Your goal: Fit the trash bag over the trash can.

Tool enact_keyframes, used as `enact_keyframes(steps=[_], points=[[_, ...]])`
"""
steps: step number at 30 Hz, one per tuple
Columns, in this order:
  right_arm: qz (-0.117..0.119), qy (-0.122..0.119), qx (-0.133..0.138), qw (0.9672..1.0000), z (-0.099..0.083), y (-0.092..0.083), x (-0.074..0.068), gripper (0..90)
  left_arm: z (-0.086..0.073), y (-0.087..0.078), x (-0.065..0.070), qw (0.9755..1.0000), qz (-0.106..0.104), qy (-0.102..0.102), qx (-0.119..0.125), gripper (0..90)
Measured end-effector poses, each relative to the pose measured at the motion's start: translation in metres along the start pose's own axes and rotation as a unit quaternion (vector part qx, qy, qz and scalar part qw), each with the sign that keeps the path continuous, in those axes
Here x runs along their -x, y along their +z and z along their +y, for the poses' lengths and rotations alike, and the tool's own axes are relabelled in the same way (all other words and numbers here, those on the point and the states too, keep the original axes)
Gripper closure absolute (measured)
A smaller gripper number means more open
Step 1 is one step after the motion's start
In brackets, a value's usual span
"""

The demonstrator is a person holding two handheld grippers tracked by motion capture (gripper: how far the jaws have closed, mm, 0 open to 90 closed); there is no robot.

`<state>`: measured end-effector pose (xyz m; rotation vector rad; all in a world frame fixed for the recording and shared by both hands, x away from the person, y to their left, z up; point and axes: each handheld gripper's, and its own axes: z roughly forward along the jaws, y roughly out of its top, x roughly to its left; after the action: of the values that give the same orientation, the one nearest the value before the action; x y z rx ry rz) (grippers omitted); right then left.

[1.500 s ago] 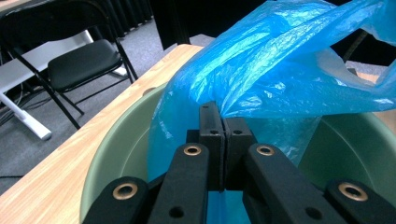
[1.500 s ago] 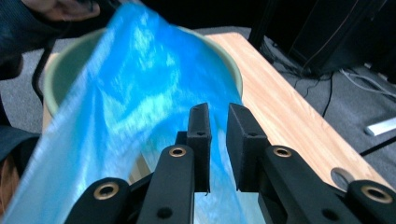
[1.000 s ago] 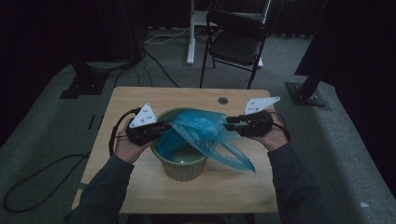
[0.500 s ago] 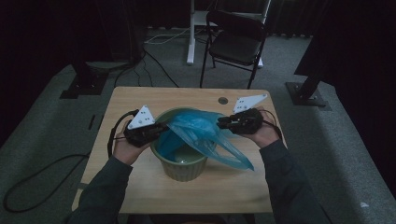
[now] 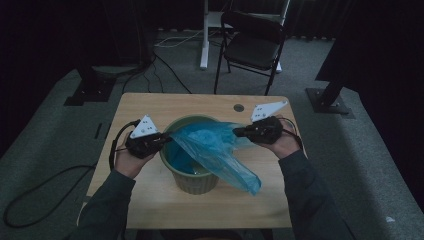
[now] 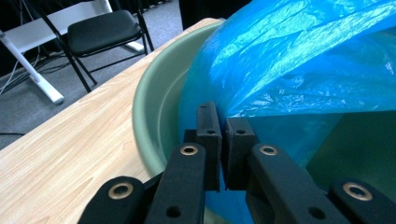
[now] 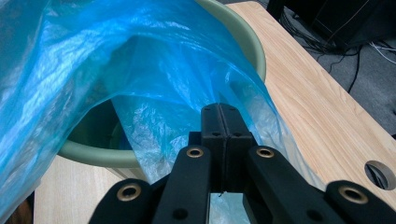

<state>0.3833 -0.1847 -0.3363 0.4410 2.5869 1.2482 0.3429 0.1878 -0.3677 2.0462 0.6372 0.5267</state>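
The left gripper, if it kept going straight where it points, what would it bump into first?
Probably the crinkly blue plastic bag: the left gripper points right at it, jaws nearly together at the bag's edge. The round green plastic bin's rim runs just beside that line, so depth is hard to judge.

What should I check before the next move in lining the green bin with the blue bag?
1. Right gripper on the blue bag: ok. Its jaws have just been closing and now pinch the film.
2. Left gripper on the bag: cannot tell. The jaws are nearly together at the bag's edge with a slim gap, and have just been opening slightly.
3. Green bin upright on the table: ok.
4. Bag mouth over the rim: not ok. The film drapes across the top and down the front.
5. Bag bottom seated inside the bin: cannot tell.
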Motion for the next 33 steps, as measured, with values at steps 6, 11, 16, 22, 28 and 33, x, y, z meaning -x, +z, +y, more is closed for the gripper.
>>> enact_keyframes(steps=[6,11,16,22,28,33], points=[[0.002,-0.004,-0.001,1.0000,0.000,-0.001,-0.002,89.9,-0.003,-0.005,-0.004,0.9999,0.004,-0.009,0.003,82.8],[0.000,-0.004,0.000,1.0000,-0.001,-0.003,-0.001,89.9,-0.001,-0.011,-0.001,0.9998,0.008,-0.009,0.012,70.7],[-0.003,-0.002,0.001,1.0000,-0.001,-0.004,0.000,89.9,0.000,-0.015,-0.001,0.9998,0.006,-0.009,0.016,64.6],[-0.007,0.000,-0.001,1.0000,-0.001,-0.006,0.001,89.9,-0.002,-0.021,-0.002,0.9997,0.007,-0.012,0.020,60.6],[-0.009,0.001,-0.004,0.9999,-0.001,-0.006,0.001,90.0,0.001,-0.027,-0.001,0.9997,0.001,-0.004,0.022,58.5],[-0.014,0.002,-0.007,0.9999,-0.002,-0.007,0.003,89.9,-0.002,-0.029,-0.003,0.9998,0.004,-0.009,0.017,57.0]])
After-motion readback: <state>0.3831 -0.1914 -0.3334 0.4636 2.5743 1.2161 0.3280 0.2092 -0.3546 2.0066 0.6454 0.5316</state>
